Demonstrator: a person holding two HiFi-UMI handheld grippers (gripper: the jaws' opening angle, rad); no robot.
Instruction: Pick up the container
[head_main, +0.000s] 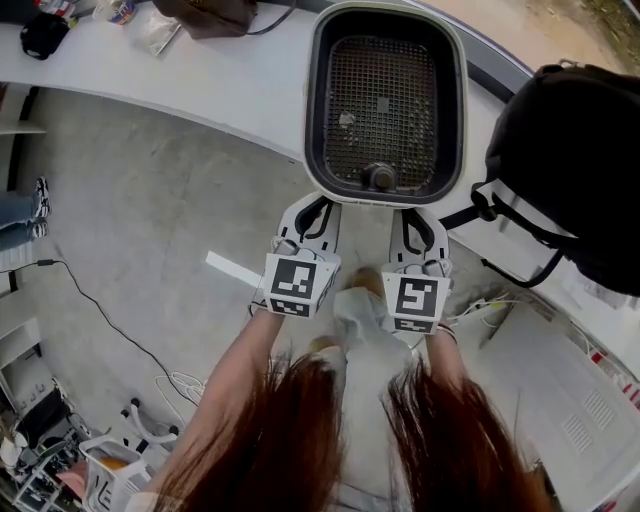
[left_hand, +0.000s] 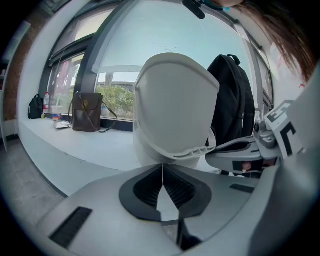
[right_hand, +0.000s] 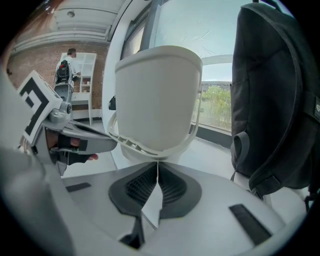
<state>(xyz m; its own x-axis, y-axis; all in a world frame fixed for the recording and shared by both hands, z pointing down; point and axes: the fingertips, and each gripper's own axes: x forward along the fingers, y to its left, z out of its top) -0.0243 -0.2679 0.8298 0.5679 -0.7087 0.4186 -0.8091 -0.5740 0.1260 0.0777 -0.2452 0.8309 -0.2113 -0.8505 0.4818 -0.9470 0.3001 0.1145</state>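
- Straight ahead of both sets of jaws sits the container (right_hand: 155, 95): plain white shell, black inside, with a dark grid mesh (head_main: 385, 100) lining its bottom.
- The left gripper (head_main: 318, 208) and right gripper (head_main: 412, 215) have pale grey bodies, black ribbed pads (left_hand: 177, 187) and black-and-white square markers on their cubes.
- Right of the right jaws is a backpack (right_hand: 275, 100), all black.
- Off to the left of the left jaws, a brown handbag (left_hand: 87, 112) sits on the white counter (head_main: 230, 80).

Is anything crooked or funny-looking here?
Yes. The container isn't sitting flat. It's tipped up with its opening toward the person, and its near end sticks out past the counter edge. The left gripper and right gripper pinch its near rim. Nothing looks spilled.
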